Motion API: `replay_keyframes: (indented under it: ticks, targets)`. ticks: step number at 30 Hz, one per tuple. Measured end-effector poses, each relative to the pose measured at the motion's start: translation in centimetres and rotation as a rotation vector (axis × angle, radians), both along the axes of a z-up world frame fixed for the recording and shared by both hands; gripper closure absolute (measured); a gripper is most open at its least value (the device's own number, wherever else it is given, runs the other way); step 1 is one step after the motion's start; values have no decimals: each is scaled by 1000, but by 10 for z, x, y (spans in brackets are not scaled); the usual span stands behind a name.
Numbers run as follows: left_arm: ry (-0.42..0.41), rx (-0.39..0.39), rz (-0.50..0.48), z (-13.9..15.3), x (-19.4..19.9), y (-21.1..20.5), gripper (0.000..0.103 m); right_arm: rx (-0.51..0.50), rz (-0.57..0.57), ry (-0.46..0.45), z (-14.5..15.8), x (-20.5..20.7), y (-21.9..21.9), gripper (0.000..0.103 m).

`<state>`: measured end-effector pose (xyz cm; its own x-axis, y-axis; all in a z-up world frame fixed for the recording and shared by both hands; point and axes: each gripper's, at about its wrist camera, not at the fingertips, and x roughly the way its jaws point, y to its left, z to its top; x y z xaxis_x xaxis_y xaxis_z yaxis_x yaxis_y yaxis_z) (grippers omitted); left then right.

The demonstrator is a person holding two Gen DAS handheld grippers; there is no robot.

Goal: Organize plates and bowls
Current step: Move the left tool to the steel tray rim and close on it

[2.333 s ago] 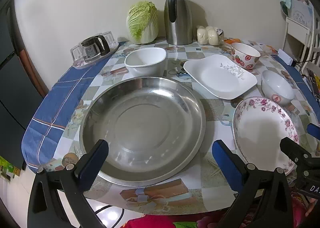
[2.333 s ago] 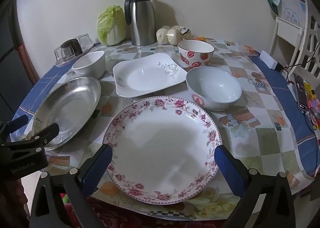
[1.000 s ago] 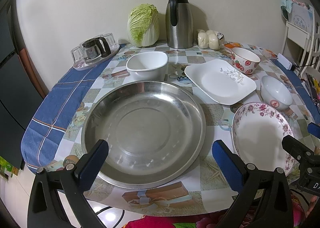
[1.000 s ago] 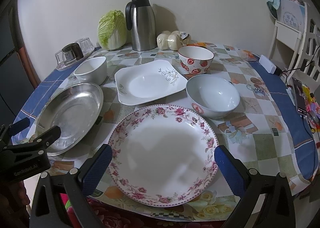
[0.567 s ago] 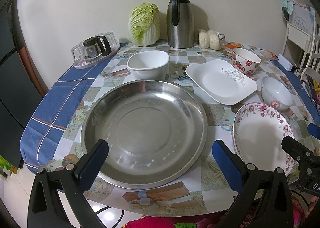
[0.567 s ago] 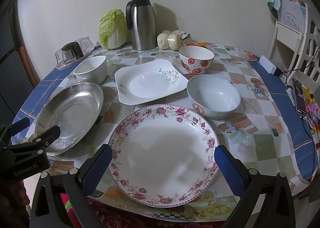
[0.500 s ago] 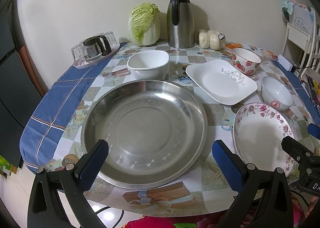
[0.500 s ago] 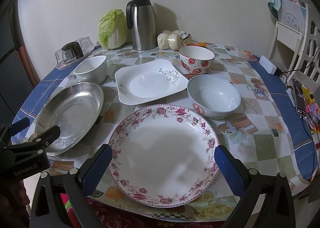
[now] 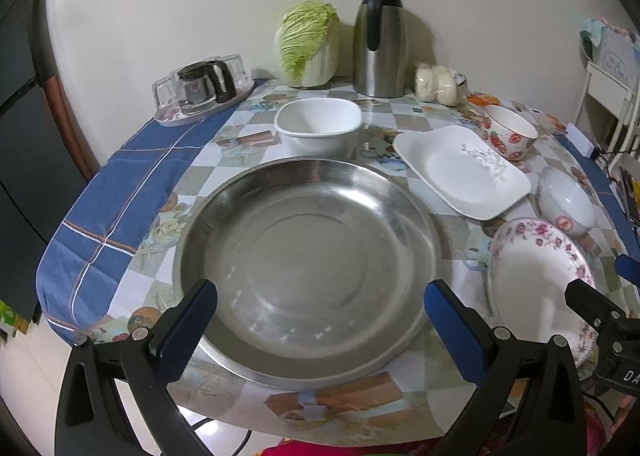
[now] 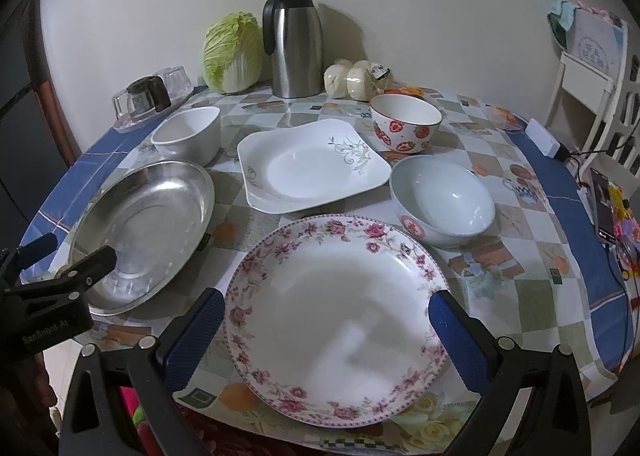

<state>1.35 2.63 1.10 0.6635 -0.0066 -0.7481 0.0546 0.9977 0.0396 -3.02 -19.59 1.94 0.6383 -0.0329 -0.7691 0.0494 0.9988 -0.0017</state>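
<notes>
A wide steel pan (image 9: 308, 268) lies at the table's near left, and my left gripper (image 9: 320, 328) stands open over its near rim, touching nothing. To its right a flowered plate (image 10: 336, 320) sits in front of my open right gripper (image 10: 328, 336), whose fingers flank its near edge. Behind these rest a square white plate (image 10: 312, 168), a square white bowl (image 9: 318, 128), a pale blue bowl (image 10: 444, 204) and a strawberry-patterned bowl (image 10: 404, 128).
Along the wall stand a cabbage (image 9: 308, 44), a steel thermos jug (image 9: 378, 40), bagged buns (image 9: 436, 84) and a tray of glassware (image 9: 200, 90). A white chair (image 10: 592, 68) and a phone (image 10: 602, 204) are at the right. The table edge is just below both grippers.
Both grippers have drawn back and risen slightly from the table since the earliest frames; in the last half second nothing has moved. No dish has shifted.
</notes>
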Motion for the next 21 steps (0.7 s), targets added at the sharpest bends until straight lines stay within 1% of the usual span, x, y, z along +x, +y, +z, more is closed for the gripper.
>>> replay_keyframes:
  ticks: [4, 9, 15, 16, 19, 21]
  targets:
    - [10, -5, 52, -2, 10, 19, 0, 6, 28, 4, -1, 9, 10, 0]
    - [44, -80, 115, -6, 26, 52, 0, 24, 70, 14, -2, 24, 28, 0]
    - [0, -108, 198, -11, 34, 86, 0, 68, 137, 24, -6, 43, 52, 0]
    - [3, -113, 207, -12, 37, 91, 0, 74, 149, 29, -8, 47, 57, 0]
    - [61, -146, 196, -19, 47, 104, 0, 99, 175, 45, -14, 56, 68, 0]
    - [57, -171, 182, -20, 48, 109, 0, 109, 182, 62, -19, 63, 73, 0]
